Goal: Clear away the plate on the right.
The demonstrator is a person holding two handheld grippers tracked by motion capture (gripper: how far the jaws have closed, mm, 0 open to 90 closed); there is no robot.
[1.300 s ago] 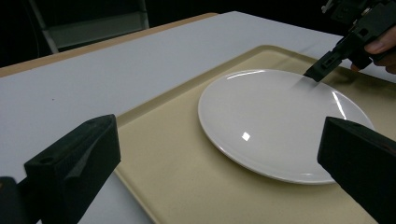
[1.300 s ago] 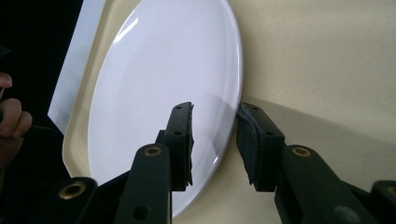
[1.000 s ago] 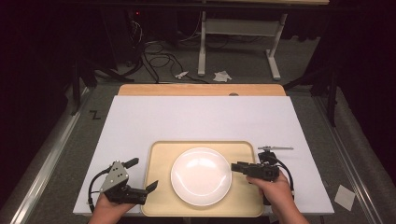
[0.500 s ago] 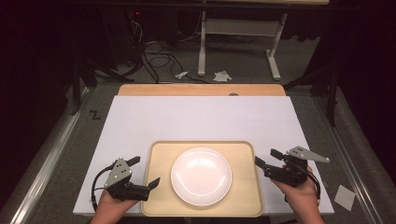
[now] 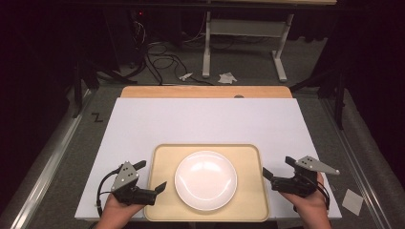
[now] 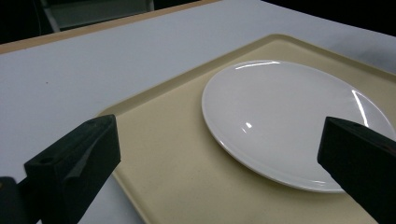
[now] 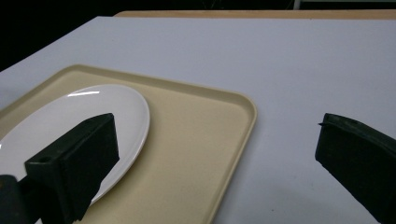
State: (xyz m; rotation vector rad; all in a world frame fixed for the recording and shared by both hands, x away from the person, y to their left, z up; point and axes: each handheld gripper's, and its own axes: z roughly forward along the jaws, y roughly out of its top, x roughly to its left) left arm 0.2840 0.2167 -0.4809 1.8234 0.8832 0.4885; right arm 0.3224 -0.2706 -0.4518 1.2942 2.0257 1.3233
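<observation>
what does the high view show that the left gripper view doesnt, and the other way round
High view alone: both hands with their grippers, the left gripper at the tray's left edge and the right gripper just off its right edge, both with jaws open and nothing between them; the whole tray outline; the floor beyond the table with cables and a metal stand.

Left gripper view alone: a close look along its own two black jaws, with light glinting on the plate's rim.

Both: the white plate lying on the beige tray, on the white table.

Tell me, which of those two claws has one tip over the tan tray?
The left gripper: one jaw tip overlaps the tray edge. The right gripper sits beside it.
</observation>
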